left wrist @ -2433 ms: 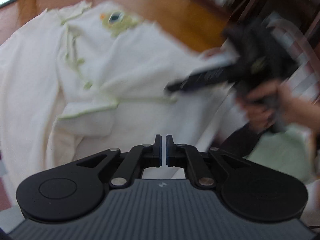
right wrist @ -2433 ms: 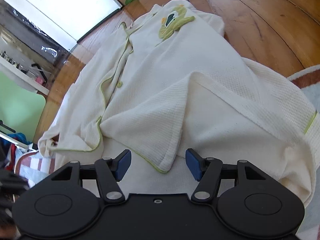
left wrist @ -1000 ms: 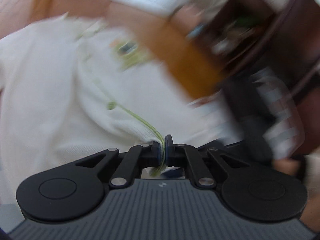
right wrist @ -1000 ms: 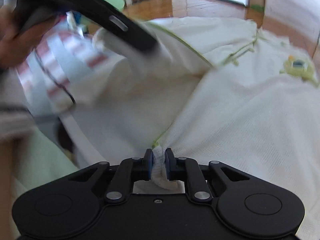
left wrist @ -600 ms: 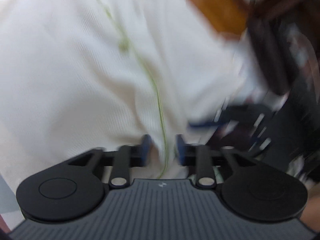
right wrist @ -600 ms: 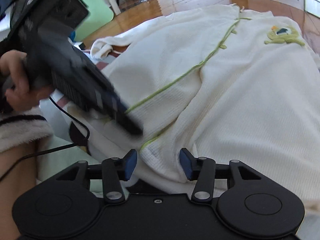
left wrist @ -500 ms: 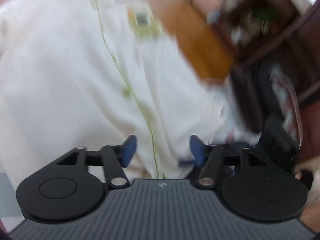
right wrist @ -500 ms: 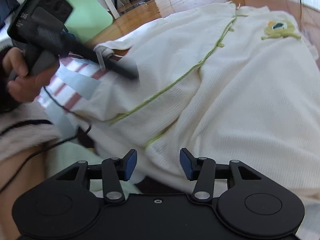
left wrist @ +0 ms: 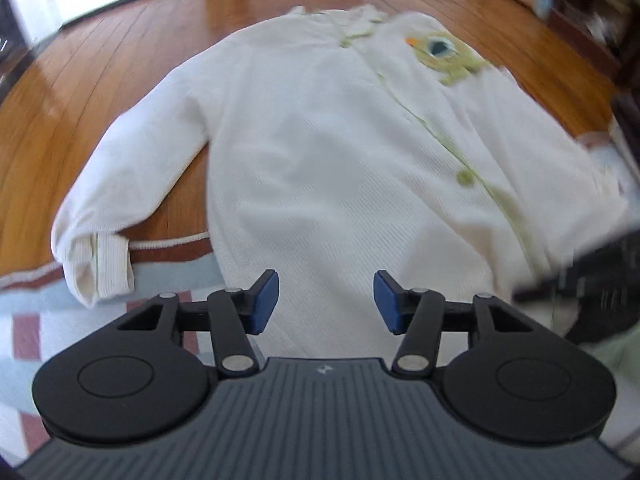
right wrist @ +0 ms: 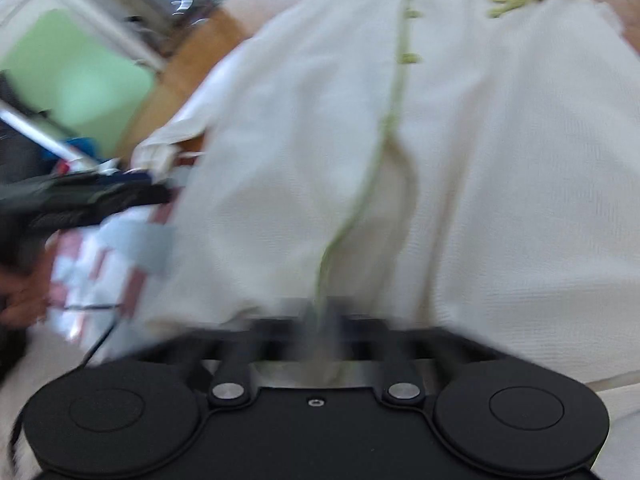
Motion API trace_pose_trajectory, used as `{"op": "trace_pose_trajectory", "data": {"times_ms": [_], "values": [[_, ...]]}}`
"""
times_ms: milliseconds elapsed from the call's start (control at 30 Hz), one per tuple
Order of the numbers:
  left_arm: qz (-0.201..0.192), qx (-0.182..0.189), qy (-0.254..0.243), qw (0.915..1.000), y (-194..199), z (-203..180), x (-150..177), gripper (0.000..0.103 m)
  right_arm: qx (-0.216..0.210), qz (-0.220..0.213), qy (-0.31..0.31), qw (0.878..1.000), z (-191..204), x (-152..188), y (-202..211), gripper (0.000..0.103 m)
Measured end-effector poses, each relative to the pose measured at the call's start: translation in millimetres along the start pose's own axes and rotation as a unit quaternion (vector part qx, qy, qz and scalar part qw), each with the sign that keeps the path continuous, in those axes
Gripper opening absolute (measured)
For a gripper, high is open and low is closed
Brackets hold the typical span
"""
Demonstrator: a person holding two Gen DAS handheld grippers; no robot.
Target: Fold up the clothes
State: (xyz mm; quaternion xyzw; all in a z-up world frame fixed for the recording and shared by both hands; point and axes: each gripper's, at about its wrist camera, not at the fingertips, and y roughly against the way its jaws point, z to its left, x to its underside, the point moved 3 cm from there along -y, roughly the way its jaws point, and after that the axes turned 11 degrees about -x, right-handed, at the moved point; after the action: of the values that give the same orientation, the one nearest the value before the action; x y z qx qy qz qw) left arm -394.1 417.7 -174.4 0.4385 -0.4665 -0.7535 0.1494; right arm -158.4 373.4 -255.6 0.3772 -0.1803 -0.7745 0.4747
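A cream waffle-knit cardigan [left wrist: 320, 152] with green trim and a green embroidered patch [left wrist: 444, 56] lies spread face up on the wooden floor, its hem toward me. Its left sleeve [left wrist: 132, 184] lies out to the side, cuff on the rug. My left gripper [left wrist: 325, 300] is open and empty just above the hem. In the right wrist view the cardigan [right wrist: 480, 152] fills the frame. My right gripper [right wrist: 320, 320] is blurred by motion at the green front edge [right wrist: 372, 176]; its fingers look close together on the trim.
A checked red, blue and white rug [left wrist: 48, 320] lies under the hem. Wooden floor [left wrist: 100, 80] surrounds the garment. The right gripper shows as a dark blur [left wrist: 592, 280] in the left view; the left gripper and hand [right wrist: 72, 200] show at left in the right view.
Both grippers let go of the front edges and the cardigan now lies flat and closed. My left gripper has opened wide and pulled back. My right gripper has moved onto the green trim, its jaws narrowing.
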Motion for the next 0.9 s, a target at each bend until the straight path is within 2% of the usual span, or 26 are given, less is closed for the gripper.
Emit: {"op": "trace_pose_trajectory", "data": {"times_ms": [67,100,167,200,267,333,367,400,500,533,567,600,633,733,900], "values": [[-0.019,0.009,-0.092,0.9955,11.0,-24.8,8.2,0.053,-0.01,-0.05,0.013,0.999,1.3,0.5,24.4,0.007],[-0.03,0.013,-0.144,0.989,16.3,-39.9,12.1,0.055,-0.009,-0.067,0.02,0.998,0.3,1.4,35.8,0.007],[-0.041,0.013,-0.253,0.9664,23.0,-76.3,23.8,0.07,0.008,-0.065,0.027,0.997,-9.9,2.9,46.9,0.007],[-0.037,0.008,-0.298,0.9537,21.6,-93.2,29.6,0.07,0.016,-0.062,0.026,0.998,-16.7,3.6,50.3,0.007],[-0.01,-0.01,-0.354,0.9352,6.0,-117.6,38.4,0.07,0.019,-0.06,0.006,0.998,-33.2,3.7,53.4,0.007],[0.03,-0.024,-0.368,0.9289,-18.9,-127.1,42.2,0.072,0.007,-0.066,-0.022,0.998,-44.5,5.2,56.0,0.007],[0.033,-0.031,-0.357,0.9328,-26.3,-124.3,39.2,0.09,-0.001,-0.07,-0.036,0.997,-49.0,6.3,57.4,0.007],[0.033,-0.035,-0.336,0.9408,-29.2,-116.9,33.3,0.09,-0.004,-0.073,-0.045,0.996,-52.1,7.0,57.2,0.007],[0.085,-0.031,-0.274,0.9574,-42.9,-88.4,22.0,0.083,0.008,-0.069,-0.039,0.997,-54.2,7.2,50.2,0.007],[0.093,-0.013,-0.264,0.9601,-43.2,-79.7,22.5,0.07,0.014,-0.067,-0.034,0.997,-53.3,6.9,50.1,0.007],[0.097,0.015,-0.258,0.9612,-41.0,-72.3,23.7,0.04,0.017,-0.065,-0.031,0.997,-53.5,5.7,50.0,0.007],[0.103,0.032,-0.254,0.961,-38.6,-65.5,25.1,0.018,0.02,-0.063,-0.029,0.997,-53.8,4.4,49.9,0.007],[0.112,0.037,-0.254,0.9601,-36.0,-59.8,27.0,0.003,0.021,-0.062,-0.028,0.997,-53.7,2.9,49.7,0.007],[0.118,0.028,-0.265,0.9565,-21.7,-44.9,33.4,0.003,-0.006,-0.051,-0.027,0.998,-46.8,-2.1,46.9,0.006],[0.125,0.028,-0.224,0.9662,17.6,-1.9,43.6,0.002,-0.094,0.002,-0.01,0.996,-12.0,2.0,39.8,0.006]]}}
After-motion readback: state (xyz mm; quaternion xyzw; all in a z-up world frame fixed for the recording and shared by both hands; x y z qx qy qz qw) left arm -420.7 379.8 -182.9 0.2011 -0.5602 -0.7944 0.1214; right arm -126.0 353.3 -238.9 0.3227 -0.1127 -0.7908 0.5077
